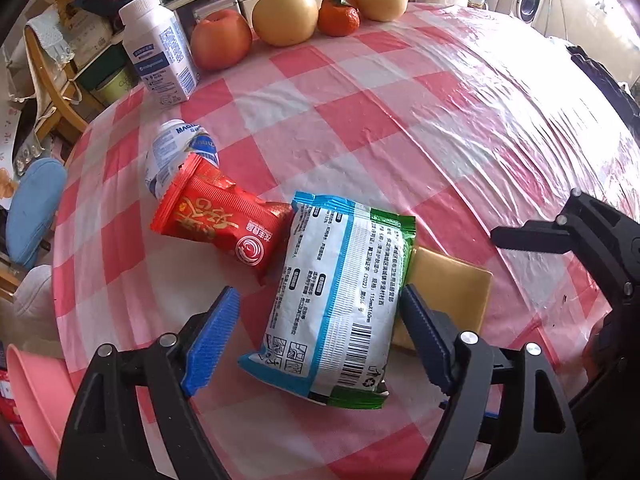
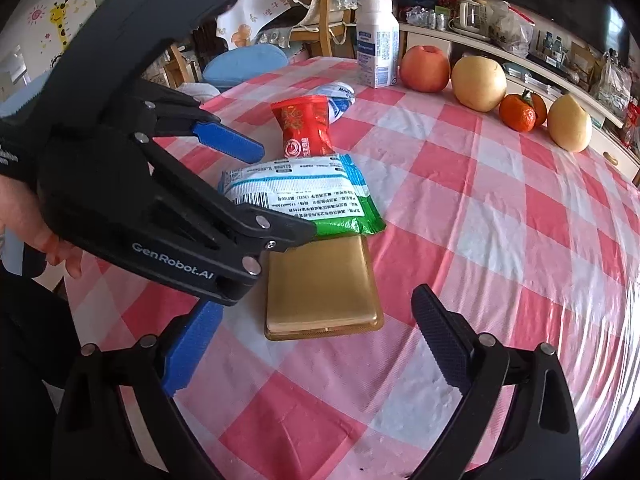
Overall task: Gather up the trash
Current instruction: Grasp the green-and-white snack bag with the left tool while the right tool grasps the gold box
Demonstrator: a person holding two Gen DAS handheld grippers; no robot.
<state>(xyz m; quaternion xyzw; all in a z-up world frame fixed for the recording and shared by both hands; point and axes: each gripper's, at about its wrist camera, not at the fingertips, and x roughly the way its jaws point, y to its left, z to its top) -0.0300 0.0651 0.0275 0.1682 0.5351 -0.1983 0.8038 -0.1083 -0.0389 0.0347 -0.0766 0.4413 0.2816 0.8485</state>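
Note:
A white, blue and green wipes pack [image 1: 340, 296] [image 2: 304, 196] lies on the checked tablecloth, partly over a flat gold plastic tray [image 1: 448, 280] [image 2: 320, 284]. Beyond it lie a crumpled red cup [image 1: 228, 228] [image 2: 306, 128] and a crushed white-and-blue carton [image 1: 176, 152] [image 2: 338, 96]. My left gripper [image 1: 320, 296] [image 2: 286, 192] is open and straddles the pack, its left pad clear of it. My right gripper [image 2: 318, 300] is open just above the gold tray's near end; one of its fingers [image 1: 528, 236] shows in the left wrist view.
An upright white bottle [image 1: 158, 48] [image 2: 378, 52], an apple [image 1: 220, 38], two yellow pears [image 1: 285, 16] and a tangerine [image 1: 339, 16] line the table's far edge. A pink bin [image 1: 32, 392] stands below the left edge. Chairs and shelves stand behind.

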